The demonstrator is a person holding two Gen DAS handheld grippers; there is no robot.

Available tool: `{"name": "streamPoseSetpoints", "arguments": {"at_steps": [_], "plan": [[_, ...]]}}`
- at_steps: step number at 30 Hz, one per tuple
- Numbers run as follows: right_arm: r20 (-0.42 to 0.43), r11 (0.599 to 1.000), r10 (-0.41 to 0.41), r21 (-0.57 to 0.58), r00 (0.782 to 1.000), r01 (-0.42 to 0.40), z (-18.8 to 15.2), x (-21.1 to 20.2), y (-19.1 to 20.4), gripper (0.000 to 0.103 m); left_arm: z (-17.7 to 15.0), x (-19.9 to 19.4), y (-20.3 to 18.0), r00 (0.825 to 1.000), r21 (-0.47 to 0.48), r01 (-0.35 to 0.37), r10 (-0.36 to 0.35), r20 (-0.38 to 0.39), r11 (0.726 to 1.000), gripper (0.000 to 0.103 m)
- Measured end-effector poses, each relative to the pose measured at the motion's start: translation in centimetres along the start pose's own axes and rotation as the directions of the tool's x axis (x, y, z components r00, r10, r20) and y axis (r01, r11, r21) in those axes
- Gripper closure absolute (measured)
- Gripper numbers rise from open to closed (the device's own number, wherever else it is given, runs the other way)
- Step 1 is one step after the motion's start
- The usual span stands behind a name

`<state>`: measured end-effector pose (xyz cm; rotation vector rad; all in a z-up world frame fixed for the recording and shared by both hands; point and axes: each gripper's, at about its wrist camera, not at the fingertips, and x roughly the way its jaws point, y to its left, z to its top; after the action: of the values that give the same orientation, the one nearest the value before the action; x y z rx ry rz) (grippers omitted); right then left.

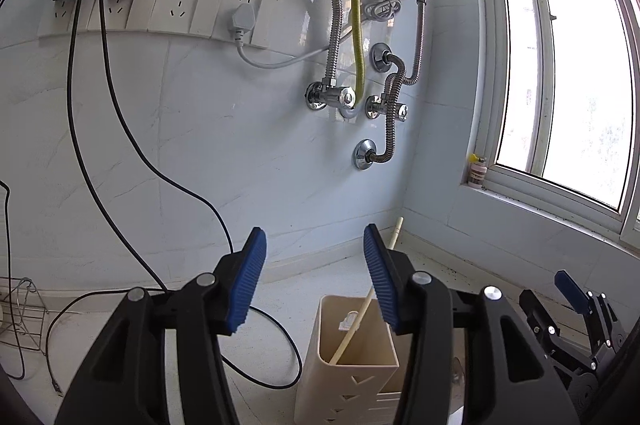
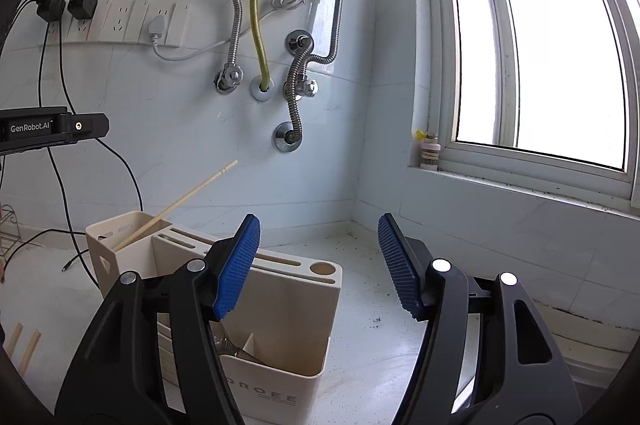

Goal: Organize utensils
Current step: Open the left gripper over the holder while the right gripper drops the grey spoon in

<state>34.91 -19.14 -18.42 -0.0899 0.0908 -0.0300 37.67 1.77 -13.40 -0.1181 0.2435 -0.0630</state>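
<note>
**Operator:** Chopstick (image 1: 357, 325) first: it stands tilted in the beige utensil holder (image 1: 352, 365), lower end down in the compartment, upper end leaning out over the rim toward the wall. From my left wrist camera it runs up behind the right-hand pad, and its tip shows again above that pad.

**Spotter:** And your fingers?

**Operator:** On the left gripper (image 1: 315, 279) the blue pads stand spread, nothing pinched; the chopstick is behind one pad, not between them. On the right gripper (image 2: 319, 267) the pads are spread too, with only bare counter (image 2: 360, 325) showing in the gap.

**Spotter:** Where does the holder sit from the right side?

**Operator:** Low and left of the right fingers. Its top has knife slots and a round hole, and the chopstick (image 2: 176, 207) sticks out of the far-left compartment. Something clear, maybe glass, lies in the open front compartment; I cannot tell what. Two more wooden sticks (image 2: 24, 349) lie on the counter at the far left edge.

**Spotter:** Farther out?

**Operator:** The other gripper's body shows at the left edge of the right view. Black cables (image 1: 100, 145) trail down the wall from adapters in a row of sockets (image 1: 172, 5). Metal hoses (image 2: 298, 65) and a yellow one hang under a white heater. A small jar (image 2: 430, 151) stands on the window sill at right.
</note>
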Motion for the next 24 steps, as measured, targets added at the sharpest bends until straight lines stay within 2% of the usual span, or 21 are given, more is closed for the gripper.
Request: {"name": "streamPoseSetpoints", "arguments": {"at_steps": [8, 19, 22, 24], "plan": [[0.006, 1.0, 0.001, -0.015, 1.0, -0.001, 1.2, -1.7, -0.6, 0.039, 1.1, -2.6, 2.1, 0.999, -0.014, -0.044, 0.045, 0.021, 0.999, 0.048], [-0.014, 0.999, 0.053, 0.012, 0.998, -0.053, 3.3, -1.4, -0.2, 0.039, 1.5, -6.3, 5.0, 0.993, -0.036, -0.118, 0.119, 0.018, 0.992, 0.045], [-0.008, 0.998, 0.069, 0.013, 0.998, -0.069, 3.8, -1.4, 0.5, 0.039, 1.5, -8.0, 5.9, 0.989, -0.026, -0.145, 0.145, 0.016, 0.989, 0.035], [-0.008, 0.997, 0.082, 0.013, 0.997, -0.081, 4.2, -1.5, 1.0, 0.038, 1.4, -9.1, 6.7, 0.986, -0.022, -0.166, 0.166, 0.008, 0.986, 0.035]]}}
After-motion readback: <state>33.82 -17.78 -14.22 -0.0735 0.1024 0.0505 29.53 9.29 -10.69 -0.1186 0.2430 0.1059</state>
